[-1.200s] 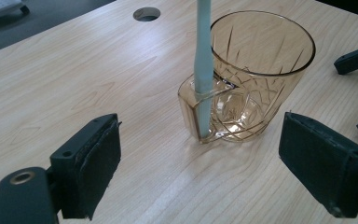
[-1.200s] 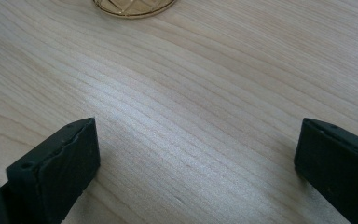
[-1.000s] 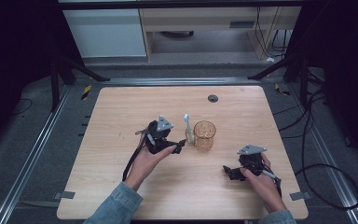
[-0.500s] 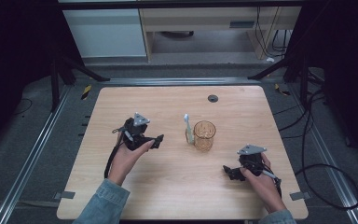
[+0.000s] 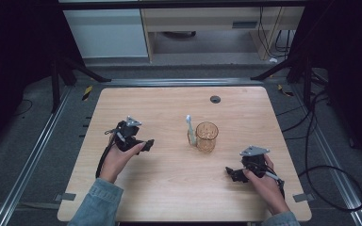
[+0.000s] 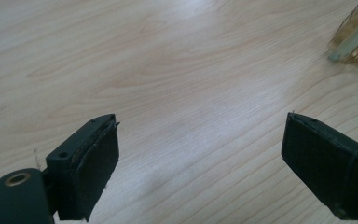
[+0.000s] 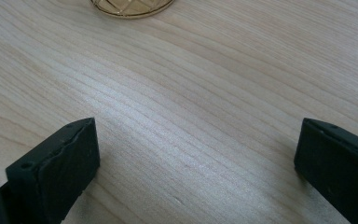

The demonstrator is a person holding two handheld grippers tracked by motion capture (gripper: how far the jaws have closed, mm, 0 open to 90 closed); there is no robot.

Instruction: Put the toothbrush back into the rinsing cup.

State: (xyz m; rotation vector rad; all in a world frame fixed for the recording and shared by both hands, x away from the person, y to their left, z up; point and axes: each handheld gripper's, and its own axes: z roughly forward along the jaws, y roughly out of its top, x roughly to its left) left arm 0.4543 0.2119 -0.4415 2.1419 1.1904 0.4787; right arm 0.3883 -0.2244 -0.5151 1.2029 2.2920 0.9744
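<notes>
Left gripper (image 5: 147, 145) has backed off leftward from the glass (image 5: 206, 136); right gripper (image 5: 229, 172) hasn't moved.
Both sets of fingers spread, empty. Toothbrush (image 5: 189, 129) leans on glass mid-worktop (image 5: 169, 188); a nudge tips it.

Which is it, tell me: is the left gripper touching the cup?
Apart. The high view shows bare table between the left gripper and the cup; its jaws stand open over wood in the left gripper view.

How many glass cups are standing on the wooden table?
1. The amber diamond-patterned glass cup stands near the middle of the light wooden table, with a white toothbrush beside it.
</notes>
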